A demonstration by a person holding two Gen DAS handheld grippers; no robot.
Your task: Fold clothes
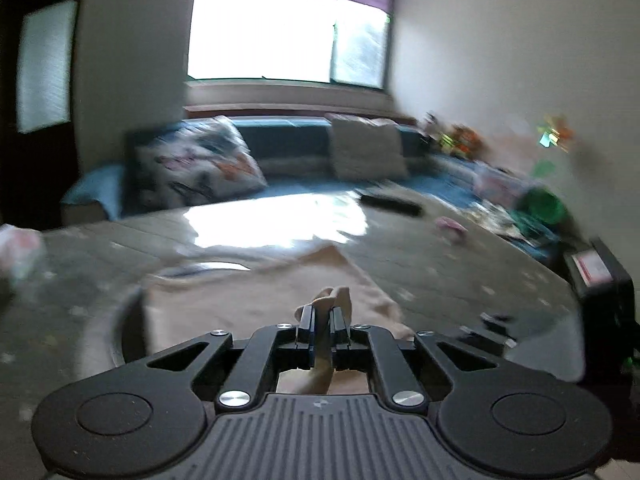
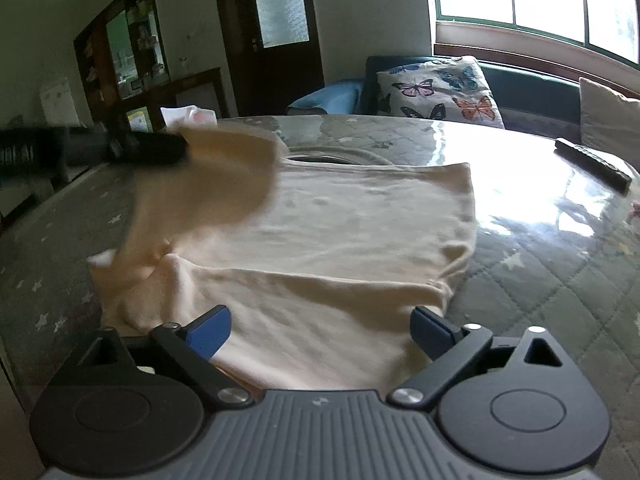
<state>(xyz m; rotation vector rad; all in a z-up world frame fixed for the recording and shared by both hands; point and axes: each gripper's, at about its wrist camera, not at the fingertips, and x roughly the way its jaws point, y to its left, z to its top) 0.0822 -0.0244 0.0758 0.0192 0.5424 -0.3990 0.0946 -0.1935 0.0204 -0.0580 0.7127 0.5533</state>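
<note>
A cream shirt (image 2: 340,232) lies on the round table with a quilted grey cover (image 2: 560,280). My left gripper (image 1: 322,316) is shut on a pinch of the cream shirt (image 1: 248,300) and holds it above the table. In the right wrist view the left gripper (image 2: 156,148) shows as a dark blur at the far left, lifting a flap of the shirt (image 2: 224,176). My right gripper (image 2: 320,328) is open, its blue pads either side of the shirt's near edge, holding nothing.
A black remote (image 2: 592,164) lies on the table's right side, also in the left wrist view (image 1: 390,202). A small pink thing (image 1: 452,226) lies nearby. A sofa with a butterfly cushion (image 2: 440,88) stands behind. Clutter (image 1: 520,200) sits at the right edge.
</note>
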